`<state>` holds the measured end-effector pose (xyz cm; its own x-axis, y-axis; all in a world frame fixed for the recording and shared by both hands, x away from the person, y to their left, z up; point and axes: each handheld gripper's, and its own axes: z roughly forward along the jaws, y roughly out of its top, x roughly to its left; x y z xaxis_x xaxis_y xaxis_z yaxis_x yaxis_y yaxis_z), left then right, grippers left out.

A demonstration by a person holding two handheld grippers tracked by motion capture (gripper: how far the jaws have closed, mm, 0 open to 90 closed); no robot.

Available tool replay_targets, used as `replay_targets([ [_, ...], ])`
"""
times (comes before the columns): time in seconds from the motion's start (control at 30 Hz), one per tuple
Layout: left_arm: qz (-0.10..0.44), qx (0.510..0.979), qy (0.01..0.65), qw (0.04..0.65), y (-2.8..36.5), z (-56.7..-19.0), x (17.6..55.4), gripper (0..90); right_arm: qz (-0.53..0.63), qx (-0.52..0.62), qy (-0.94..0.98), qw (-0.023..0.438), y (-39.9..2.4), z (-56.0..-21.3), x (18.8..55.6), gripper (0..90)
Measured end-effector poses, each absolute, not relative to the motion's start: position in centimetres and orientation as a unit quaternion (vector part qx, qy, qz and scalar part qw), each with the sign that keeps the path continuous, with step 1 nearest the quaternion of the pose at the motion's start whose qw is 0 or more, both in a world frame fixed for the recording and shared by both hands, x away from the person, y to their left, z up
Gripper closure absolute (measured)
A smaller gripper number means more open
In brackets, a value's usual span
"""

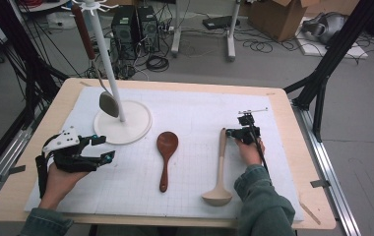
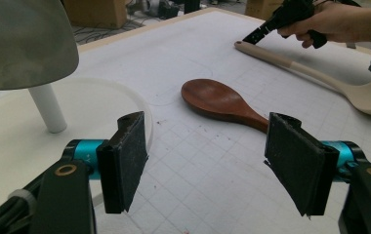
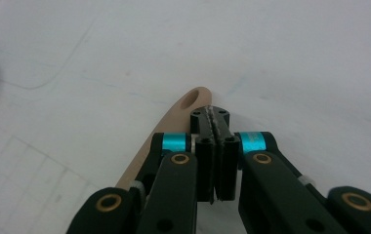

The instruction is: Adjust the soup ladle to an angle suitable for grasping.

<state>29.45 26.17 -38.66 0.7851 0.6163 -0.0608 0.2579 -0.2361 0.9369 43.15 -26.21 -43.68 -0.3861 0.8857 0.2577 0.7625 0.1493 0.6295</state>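
Observation:
A beige ladle (image 1: 221,162) lies on the white mat with its bowl toward the near edge. My right gripper (image 1: 228,132) is shut beside the far tip of its handle (image 3: 183,109). In the right gripper view the pads of the right gripper (image 3: 212,117) meet with nothing between them, just over the handle's holed end. A dark wooden spoon (image 1: 165,152) lies mid-mat. My left gripper (image 1: 107,147) rests open at the left, aimed toward the wooden spoon (image 2: 217,100). Nothing sits between the pads of the left gripper (image 2: 205,168).
A white utensil stand (image 1: 126,129) stands at the back left on a round base. A metal spoon (image 1: 107,103) with a brown handle hangs from it. The same spoon's bowl (image 2: 22,44) looms close in the left gripper view. The table's wooden rim (image 1: 293,123) frames the mat.

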Motion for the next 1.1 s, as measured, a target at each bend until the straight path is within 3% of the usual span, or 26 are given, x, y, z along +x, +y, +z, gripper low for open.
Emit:
replay_targets([
  [0.63,0.165,0.764,0.291,0.552,26.8,-39.0,29.2,32.1,0.367,0.464,0.805,0.035,-19.8,-43.2,44.5,89.6],
  [1.1,0.166,0.763,0.29,0.552,26.9,-39.0,29.2,32.1,0.376,0.425,0.823,-0.014,-18.0,-43.4,44.5,89.6],
])
